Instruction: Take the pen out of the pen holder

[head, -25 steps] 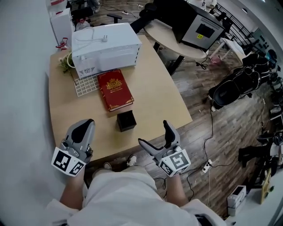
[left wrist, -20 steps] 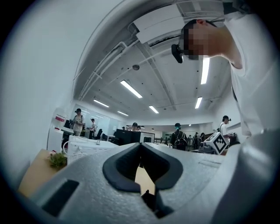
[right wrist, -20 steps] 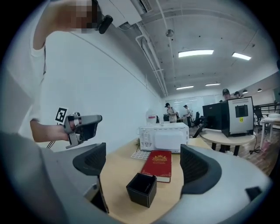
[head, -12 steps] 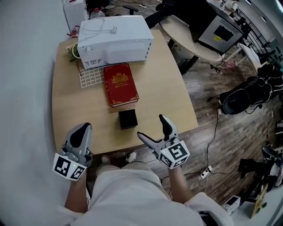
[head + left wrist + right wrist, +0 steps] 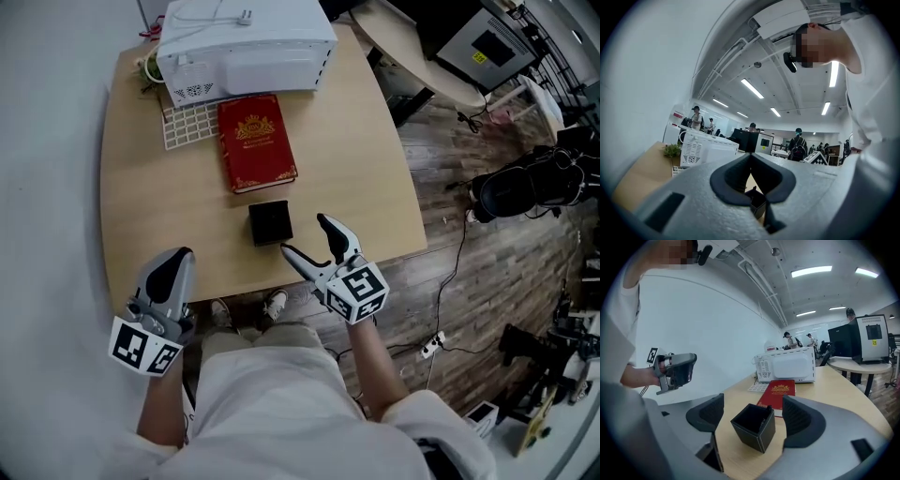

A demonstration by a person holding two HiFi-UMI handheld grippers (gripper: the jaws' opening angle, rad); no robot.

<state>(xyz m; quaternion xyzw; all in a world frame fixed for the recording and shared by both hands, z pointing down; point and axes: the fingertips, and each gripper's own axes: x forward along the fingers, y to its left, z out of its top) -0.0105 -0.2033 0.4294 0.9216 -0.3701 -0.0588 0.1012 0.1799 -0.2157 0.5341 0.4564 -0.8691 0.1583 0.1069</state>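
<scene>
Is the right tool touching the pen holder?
Apart. The right gripper view shows a gap between each jaw of the right tool and the pen holder. Its jaws have just been closing, nothing between them.

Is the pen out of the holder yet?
Not yet. Done: nothing, the pen sits in the holder. In hand: the right tool hovers beside the holder, open; its jaws have just been closing with nothing between them. Left: grab the pen, lift it out.

No legible text. Gold crest on red book (image 5: pixel 256 142); coded squares on left gripper (image 5: pixel 177 257), right gripper (image 5: pixel 303 234).
</scene>
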